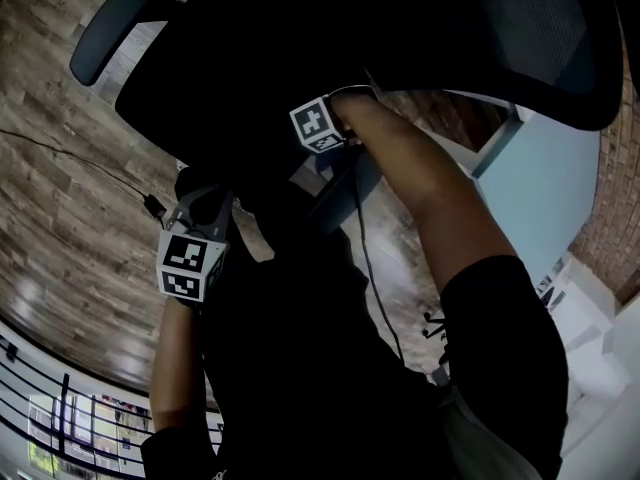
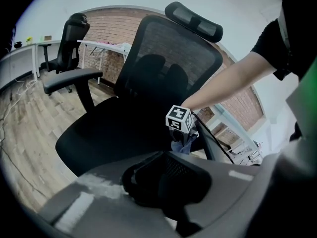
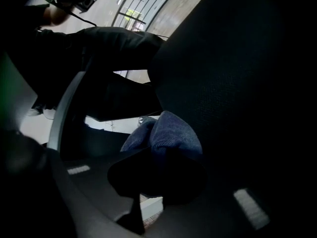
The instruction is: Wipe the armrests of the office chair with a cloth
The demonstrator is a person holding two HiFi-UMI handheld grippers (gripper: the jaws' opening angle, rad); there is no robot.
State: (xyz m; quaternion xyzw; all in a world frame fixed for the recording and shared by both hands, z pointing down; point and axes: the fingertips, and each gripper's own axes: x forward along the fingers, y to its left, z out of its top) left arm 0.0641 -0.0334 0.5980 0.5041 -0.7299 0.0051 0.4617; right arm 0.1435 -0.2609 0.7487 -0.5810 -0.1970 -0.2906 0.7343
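Your right gripper [image 3: 161, 180] clamped on blue cloth [image 3: 171, 135]. Wad bulges past tips, so fabric rather than jaws meets chair. Cloth sits low at side of office chair [image 2: 148, 78], close against dark chair surface. Near armrest itself not clear in any view. Your left gripper [image 2: 166, 178]: jaws together, nothing between, held off near seat edge, likely to keep out of way. Far armrest [image 2: 71, 78] well apart from cloth; judge it waits its turn.
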